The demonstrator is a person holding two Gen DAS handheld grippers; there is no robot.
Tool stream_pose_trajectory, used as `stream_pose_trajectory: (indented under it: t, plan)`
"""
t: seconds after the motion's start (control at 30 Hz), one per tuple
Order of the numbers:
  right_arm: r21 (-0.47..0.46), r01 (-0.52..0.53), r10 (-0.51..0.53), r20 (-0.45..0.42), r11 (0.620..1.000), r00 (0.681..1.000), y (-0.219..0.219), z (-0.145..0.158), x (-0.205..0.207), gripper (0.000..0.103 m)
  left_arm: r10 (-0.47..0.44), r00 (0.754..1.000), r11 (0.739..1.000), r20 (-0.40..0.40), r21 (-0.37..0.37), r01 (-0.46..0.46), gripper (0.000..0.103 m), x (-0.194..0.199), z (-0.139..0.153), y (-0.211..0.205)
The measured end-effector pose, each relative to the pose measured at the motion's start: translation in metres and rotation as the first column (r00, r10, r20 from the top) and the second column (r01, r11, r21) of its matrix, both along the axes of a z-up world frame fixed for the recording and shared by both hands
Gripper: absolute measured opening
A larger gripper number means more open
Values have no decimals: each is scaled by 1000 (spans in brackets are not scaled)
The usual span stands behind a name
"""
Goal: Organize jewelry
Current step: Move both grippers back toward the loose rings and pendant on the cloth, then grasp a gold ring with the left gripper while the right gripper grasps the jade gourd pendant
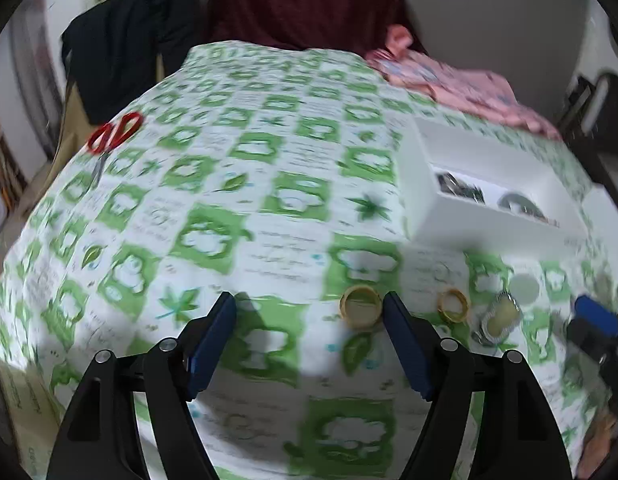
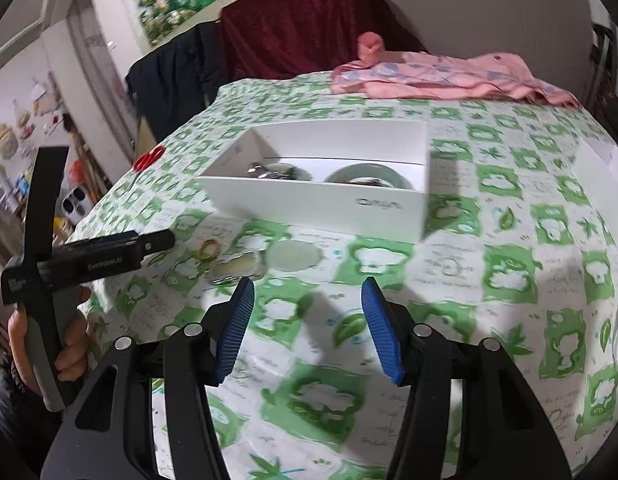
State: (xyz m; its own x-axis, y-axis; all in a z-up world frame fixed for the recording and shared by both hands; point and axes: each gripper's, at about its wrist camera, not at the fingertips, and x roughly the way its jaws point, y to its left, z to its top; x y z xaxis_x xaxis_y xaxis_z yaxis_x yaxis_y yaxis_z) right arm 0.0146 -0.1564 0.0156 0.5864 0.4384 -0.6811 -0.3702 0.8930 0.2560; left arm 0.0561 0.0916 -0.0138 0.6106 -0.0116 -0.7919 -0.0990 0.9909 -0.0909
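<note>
Sitting in the white box [image 2: 321, 204] already are some pieces; two gold rings [image 1: 361, 306], an oval brooch [image 1: 499, 318] and a pale disc [image 1: 524, 286] remain on the tablecloth [image 1: 269, 208]. Left gripper [image 1: 309, 320] gapes empty, one finger [image 1: 405, 344] beside a ring; right gripper [image 2: 307, 312] hovers half-open, empty.

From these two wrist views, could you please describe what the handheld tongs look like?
Both the left tongs and right tongs have black angular arms with silver pivot pins and blue pads; the right pair's pads show fine ribbing. The left tool's black body carries white lettering, too blurred to read.
</note>
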Motion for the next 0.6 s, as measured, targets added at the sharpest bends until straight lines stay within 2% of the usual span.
stream_pose_trajectory:
  t: [0.07,0.2,0.5,0.6]
  plan:
    - [-2,-46,46,1,999,999,11,1,0,52,-1,1000,1000,4,-8,1,76,-2,1,2]
    - [-74,-136,137,14,988,990,38,1,4,47,-28,1000,998,-11,49,29,85,-2,-1,-8]
    - [-114,-192,194,7,975,981,73,-1,30,45,-37,999,998,-17,44,37,91,-2,-3,-9]
    - [-84,-224,222,-30,971,975,77,-6,37,45,-39,999,998,-17,39,40,93,-1,-3,-9]
